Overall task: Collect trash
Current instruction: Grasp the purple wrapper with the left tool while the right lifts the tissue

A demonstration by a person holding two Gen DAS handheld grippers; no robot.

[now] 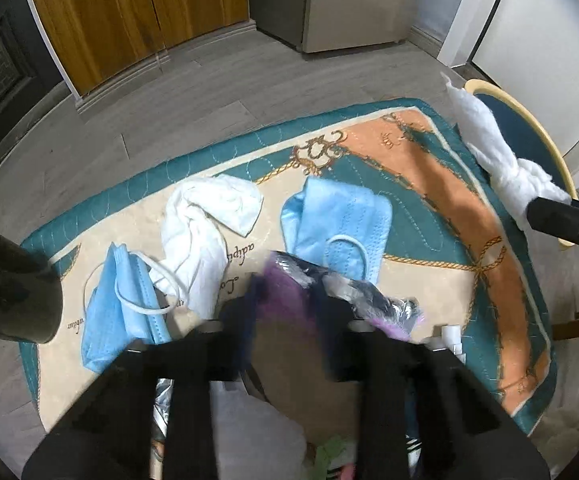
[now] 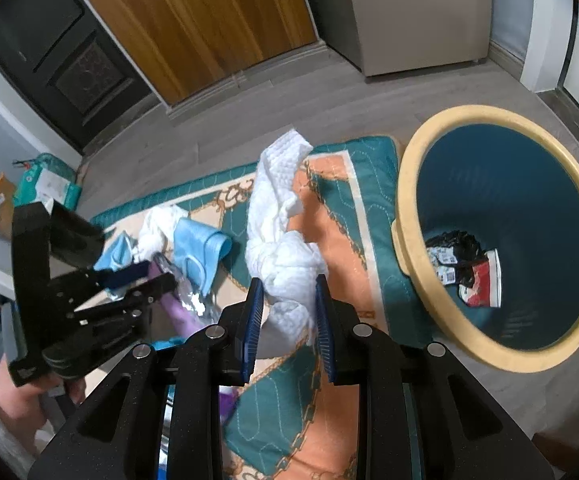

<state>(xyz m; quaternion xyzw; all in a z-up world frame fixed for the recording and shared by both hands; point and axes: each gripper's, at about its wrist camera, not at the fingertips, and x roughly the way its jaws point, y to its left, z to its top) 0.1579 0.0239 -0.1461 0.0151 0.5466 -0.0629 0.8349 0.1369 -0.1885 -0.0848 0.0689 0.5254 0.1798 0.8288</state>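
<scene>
1. Crumpled white paper towel point(image 2: 285, 256) is pinched between blue pads of right gripper point(image 2: 289, 320), lifted over the teal-and-orange patterned mat point(image 2: 369, 216), just left of the bin.
2. Round blue bin w/ cream rim point(image 2: 409, 184) holds red, black, white wrappers point(image 2: 465, 276).
3. Left gripper point(image 2: 145, 276), fingers narrow, clamps a shiny purple plastic wrapper point(image 1: 285, 292).
4. Two light-blue face masks point(image 1: 341, 224) & a white cloth point(image 1: 205, 224) lie on the mat nearby.
</scene>
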